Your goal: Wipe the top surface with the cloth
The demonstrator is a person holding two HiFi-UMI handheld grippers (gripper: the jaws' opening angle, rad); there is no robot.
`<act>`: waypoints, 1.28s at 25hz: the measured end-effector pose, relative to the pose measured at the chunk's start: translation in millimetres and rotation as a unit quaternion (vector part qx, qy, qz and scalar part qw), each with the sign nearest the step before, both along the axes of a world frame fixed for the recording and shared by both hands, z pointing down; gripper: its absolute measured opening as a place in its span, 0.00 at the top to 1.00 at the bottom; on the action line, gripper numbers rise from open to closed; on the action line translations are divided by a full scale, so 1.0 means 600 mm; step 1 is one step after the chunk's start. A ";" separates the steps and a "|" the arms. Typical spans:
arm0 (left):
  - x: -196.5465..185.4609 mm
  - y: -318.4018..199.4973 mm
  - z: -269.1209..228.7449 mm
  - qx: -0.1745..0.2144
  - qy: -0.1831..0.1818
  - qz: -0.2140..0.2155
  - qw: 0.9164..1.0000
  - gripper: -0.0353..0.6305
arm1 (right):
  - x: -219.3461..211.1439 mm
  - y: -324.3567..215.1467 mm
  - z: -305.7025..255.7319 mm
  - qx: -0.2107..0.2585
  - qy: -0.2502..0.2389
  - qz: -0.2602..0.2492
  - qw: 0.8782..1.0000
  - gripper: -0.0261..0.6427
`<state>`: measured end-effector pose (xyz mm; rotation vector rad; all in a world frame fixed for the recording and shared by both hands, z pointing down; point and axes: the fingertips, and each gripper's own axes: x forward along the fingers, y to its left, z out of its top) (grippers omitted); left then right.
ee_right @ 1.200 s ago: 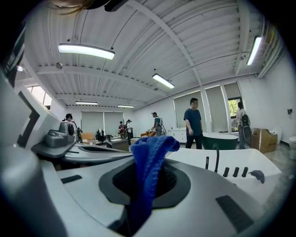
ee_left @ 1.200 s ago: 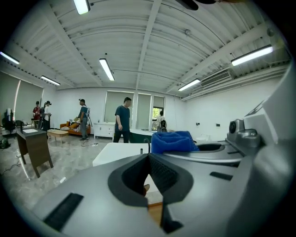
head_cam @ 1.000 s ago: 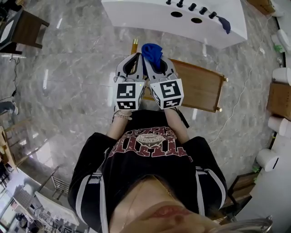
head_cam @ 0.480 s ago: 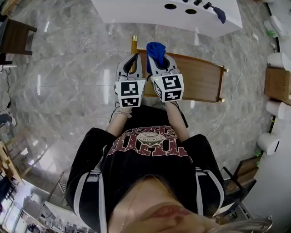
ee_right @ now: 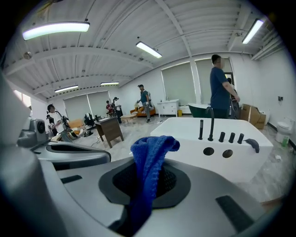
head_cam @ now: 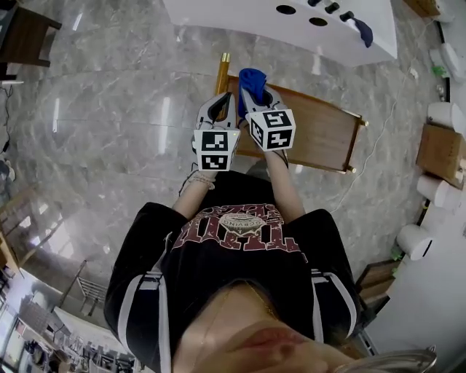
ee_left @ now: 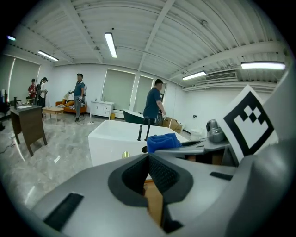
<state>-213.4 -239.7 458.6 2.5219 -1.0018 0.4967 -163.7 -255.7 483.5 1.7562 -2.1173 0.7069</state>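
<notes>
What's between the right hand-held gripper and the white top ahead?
Only bare grey marble floor separates the right hand-held gripper, shut on the crumpled blue cloth, from the white tub-like unit with black fittings. The head view shows it.

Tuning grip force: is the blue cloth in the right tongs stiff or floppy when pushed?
Probably floppy: the blue cloth droops over above the right tongs. Likely light, one pinch holds it. Knit looks rough, so hardly slippery.
</notes>
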 end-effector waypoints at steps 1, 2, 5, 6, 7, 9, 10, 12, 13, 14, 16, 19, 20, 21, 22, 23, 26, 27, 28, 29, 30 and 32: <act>0.000 0.000 0.006 -0.005 0.000 -0.008 1.000 0.88 | -0.001 -0.003 0.010 -0.008 -0.002 -0.009 1.000 0.88; 0.001 0.001 0.011 -0.010 -0.001 -0.014 1.000 0.88 | -0.001 -0.006 0.020 -0.016 -0.004 -0.017 1.000 0.88; 0.012 0.002 0.030 -0.020 -0.009 -0.023 0.999 0.88 | 0.003 -0.014 0.054 -0.036 -0.005 -0.034 0.999 0.88; 0.015 0.004 0.037 -0.023 -0.012 -0.026 0.999 0.88 | 0.004 -0.017 0.066 -0.043 -0.005 -0.041 0.998 0.88; 0.019 0.007 0.045 -0.027 -0.015 -0.031 0.999 0.88 | 0.003 -0.018 0.079 -0.051 -0.008 -0.049 0.997 0.88; 0.028 0.017 0.062 -0.036 -0.021 -0.040 0.998 0.88 | 0.003 -0.021 0.105 -0.063 -0.017 -0.064 0.996 0.88; 0.033 0.022 0.072 -0.040 -0.024 -0.043 0.998 0.88 | 0.003 -0.024 0.118 -0.068 -0.021 -0.072 0.995 0.88; 0.041 0.032 0.093 -0.048 -0.035 -0.048 0.997 0.88 | 0.004 -0.027 0.145 -0.079 -0.024 -0.088 0.993 0.88; 0.043 0.039 0.104 -0.053 -0.040 -0.051 0.996 0.88 | 0.003 -0.027 0.158 -0.086 -0.026 -0.096 0.991 0.88; 0.044 0.046 0.113 -0.058 -0.045 -0.054 0.996 0.88 | 0.001 -0.026 0.170 -0.094 -0.029 -0.104 0.990 0.88; 0.041 0.057 0.131 -0.069 -0.051 -0.064 0.994 0.88 | -0.003 -0.025 0.193 -0.107 -0.032 -0.115 0.987 0.88; 0.032 0.064 0.160 -0.085 -0.062 -0.079 0.991 0.88 | -0.010 -0.027 0.228 -0.127 -0.033 -0.125 0.984 0.88; 0.029 0.064 0.170 -0.089 -0.068 -0.082 0.990 0.88 | -0.012 -0.028 0.239 -0.133 -0.033 -0.127 0.982 0.88; 0.027 0.064 0.180 -0.093 -0.074 -0.086 0.989 0.88 | -0.014 -0.029 0.249 -0.138 -0.032 -0.128 0.982 0.88; 0.025 0.063 0.189 -0.097 -0.080 -0.089 0.988 0.88 | -0.015 -0.030 0.259 -0.143 -0.030 -0.129 0.981 0.88; 0.022 0.062 0.198 -0.100 -0.085 -0.093 0.987 0.88 | -0.017 -0.032 0.269 -0.148 -0.028 -0.130 0.980 0.88; 0.012 0.062 0.221 -0.115 -0.091 -0.103 0.984 0.88 | -0.021 -0.039 0.293 -0.161 -0.020 -0.129 0.978 0.88; 0.010 0.064 0.227 -0.119 -0.094 -0.104 0.983 0.88 | -0.022 -0.040 0.301 -0.165 -0.014 -0.129 0.978 0.88; 0.008 0.065 0.233 -0.122 -0.098 -0.104 0.982 0.88 | -0.023 -0.042 0.308 -0.169 -0.008 -0.131 0.977 0.88; 0.007 0.066 0.238 -0.122 -0.102 -0.102 0.982 0.88 | -0.024 -0.043 0.314 -0.172 -0.004 -0.132 0.976 0.88; 0.005 0.067 0.243 -0.122 -0.105 -0.101 0.982 0.88 | -0.026 -0.045 0.321 -0.175 -0.002 -0.132 0.976 0.88; 0.004 0.071 0.252 -0.126 -0.109 -0.097 0.981 0.88 | -0.027 -0.046 0.333 -0.182 0.001 -0.129 0.975 0.88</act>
